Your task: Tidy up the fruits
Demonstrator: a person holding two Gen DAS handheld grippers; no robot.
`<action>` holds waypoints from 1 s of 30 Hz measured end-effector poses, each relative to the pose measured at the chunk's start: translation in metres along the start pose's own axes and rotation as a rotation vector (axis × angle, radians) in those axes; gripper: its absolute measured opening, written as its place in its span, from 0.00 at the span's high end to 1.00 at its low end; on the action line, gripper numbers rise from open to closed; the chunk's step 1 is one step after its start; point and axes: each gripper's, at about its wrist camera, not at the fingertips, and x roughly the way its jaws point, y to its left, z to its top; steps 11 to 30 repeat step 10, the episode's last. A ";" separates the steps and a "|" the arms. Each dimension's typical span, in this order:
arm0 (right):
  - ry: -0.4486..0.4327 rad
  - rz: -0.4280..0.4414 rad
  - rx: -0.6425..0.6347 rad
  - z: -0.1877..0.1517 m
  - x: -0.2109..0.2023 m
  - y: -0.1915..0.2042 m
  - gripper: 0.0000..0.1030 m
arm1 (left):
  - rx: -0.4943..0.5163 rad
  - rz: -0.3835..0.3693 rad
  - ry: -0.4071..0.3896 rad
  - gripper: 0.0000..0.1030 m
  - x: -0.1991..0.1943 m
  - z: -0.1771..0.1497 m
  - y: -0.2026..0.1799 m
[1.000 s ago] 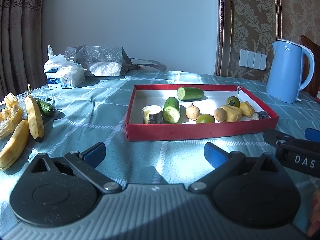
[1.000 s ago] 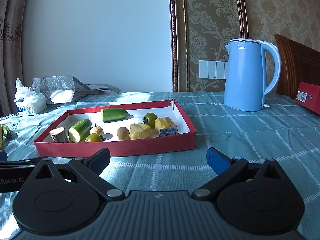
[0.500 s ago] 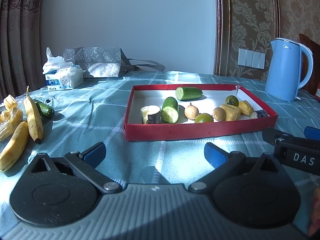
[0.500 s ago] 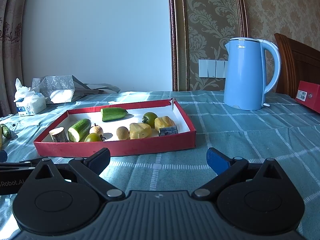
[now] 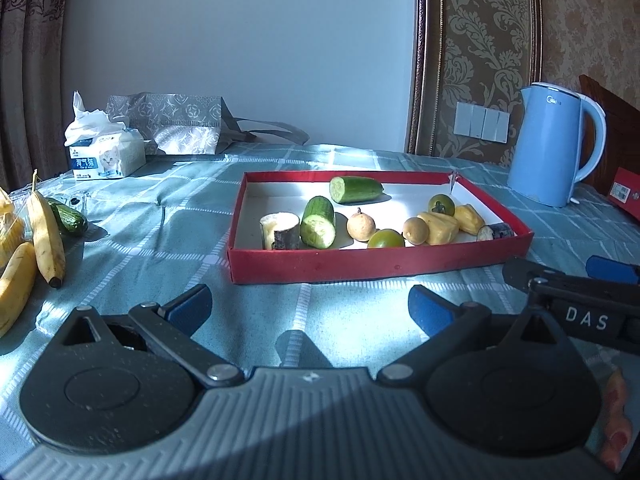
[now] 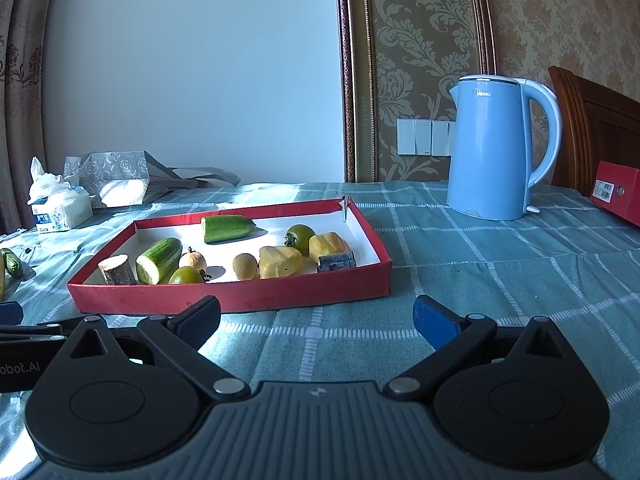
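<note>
A red tray (image 5: 360, 266) (image 6: 240, 300) on the teal tablecloth holds two cucumber halves (image 5: 319, 222), a cane stub (image 5: 280, 230), small round fruits (image 5: 361, 227), green tomatoes (image 5: 386, 239) and yellow pieces (image 5: 440, 228). Bananas (image 5: 46, 236) and a small cucumber (image 5: 70, 218) lie at the left. My left gripper (image 5: 308, 306) is open and empty, in front of the tray. My right gripper (image 6: 318, 314) is open and empty, in front of the tray's right end; it also shows in the left wrist view (image 5: 580, 280).
A blue kettle (image 6: 496, 148) stands at the back right, with a red box (image 6: 618, 196) beside it. A tissue pack (image 5: 106, 156) and a grey bag (image 5: 176, 128) sit at the back left. Wall behind the table.
Both grippers have lowered or tilted slightly, so the tray sits a bit higher and nearer in view. Nothing on the table has moved.
</note>
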 end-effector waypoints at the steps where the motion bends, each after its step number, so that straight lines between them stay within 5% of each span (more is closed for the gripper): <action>1: 0.000 0.001 0.001 0.000 0.000 0.000 0.00 | 0.006 0.002 -0.003 0.00 0.000 0.000 -0.001; 30: 0.000 0.000 0.002 0.000 0.001 0.000 0.00 | 0.013 0.049 -0.034 0.00 -0.003 -0.001 -0.002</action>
